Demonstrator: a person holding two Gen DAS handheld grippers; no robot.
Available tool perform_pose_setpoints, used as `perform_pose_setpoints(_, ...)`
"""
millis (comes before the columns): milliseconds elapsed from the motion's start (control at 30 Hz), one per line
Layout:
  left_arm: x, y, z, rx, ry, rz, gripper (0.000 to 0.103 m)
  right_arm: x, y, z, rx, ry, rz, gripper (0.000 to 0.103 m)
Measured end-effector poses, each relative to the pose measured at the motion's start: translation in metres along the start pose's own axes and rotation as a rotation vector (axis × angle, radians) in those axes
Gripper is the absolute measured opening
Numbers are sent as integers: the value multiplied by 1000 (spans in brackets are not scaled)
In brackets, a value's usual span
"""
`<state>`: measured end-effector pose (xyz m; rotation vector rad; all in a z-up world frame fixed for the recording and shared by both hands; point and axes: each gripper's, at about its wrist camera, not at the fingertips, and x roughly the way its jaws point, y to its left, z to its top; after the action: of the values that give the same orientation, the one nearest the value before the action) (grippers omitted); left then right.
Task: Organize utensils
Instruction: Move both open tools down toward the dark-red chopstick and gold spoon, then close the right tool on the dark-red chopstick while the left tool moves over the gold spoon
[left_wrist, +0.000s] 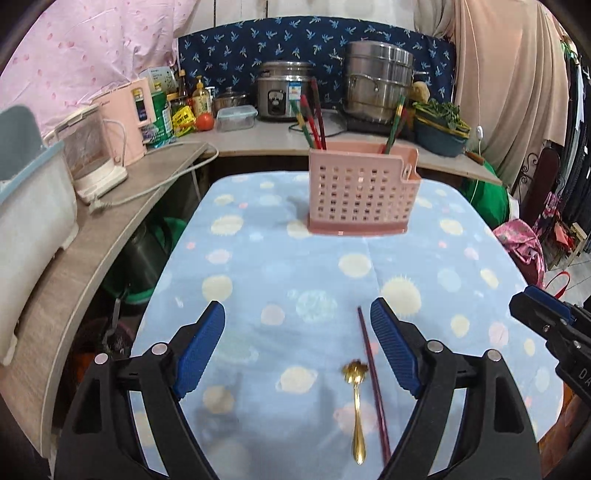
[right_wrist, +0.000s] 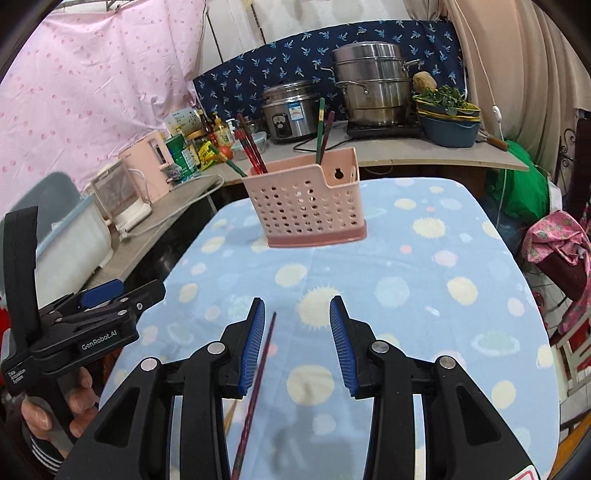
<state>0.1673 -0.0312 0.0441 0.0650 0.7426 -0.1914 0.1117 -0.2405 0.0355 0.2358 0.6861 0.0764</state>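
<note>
A pink perforated utensil holder (left_wrist: 362, 194) stands at the far end of the blue spotted tablecloth (left_wrist: 258, 280); it also shows in the right wrist view (right_wrist: 308, 206). Several red and green chopsticks (left_wrist: 314, 118) stand in it. A gold spoon (left_wrist: 356, 402) and a dark red chopstick (left_wrist: 373, 380) lie on the cloth between my left gripper's fingers. My left gripper (left_wrist: 297, 314) is open and empty above them. My right gripper (right_wrist: 297, 310) is open, with the chopstick (right_wrist: 258, 376) lying by its left finger.
A counter (left_wrist: 258, 138) behind the table holds a rice cooker (left_wrist: 282, 90), a steel steamer pot (left_wrist: 378, 79), bottles, a tomato and a basin of greens (left_wrist: 439, 127). A side shelf on the left carries a kettle (left_wrist: 92, 147) and a white bin (left_wrist: 33, 206).
</note>
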Motion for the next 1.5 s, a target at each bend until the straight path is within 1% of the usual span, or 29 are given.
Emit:
perform_pose_setpoints(167,-1,3,-35,6,37,12,77,-3,3,-33,-3,37,-18,36)
perform_pose_setpoints(333,-2,9,-61,-10,65,13,77,-3,8,-62,-3,74,-22,36)
perform_pose_setpoints(533,-4,14,-83,-19,81,38,77,3,19,-92,-4,122,-12,36)
perform_pose_setpoints(833,0,21,-111,-32,143,52,77,18,41,-132,-26,202,15,36)
perform_pose_setpoints(1067,1,29,-124,-45,168,61,77,28,54,-148,-37,243,37,36)
perform_pose_setpoints(1300,3,32,-129,-55,188,56,77,36,64,-157,-83,249,16,33)
perform_pose_setpoints(1367,4,31,-130,-56,192,53,77,36,66,-159,-96,241,5,31)
perform_pose_setpoints(1433,5,30,-130,-56,196,50,77,37,67,-159,-113,235,-15,23)
perform_pose_setpoints(1500,6,29,-130,-55,202,45,77,38,67,-159,-119,230,-29,19)
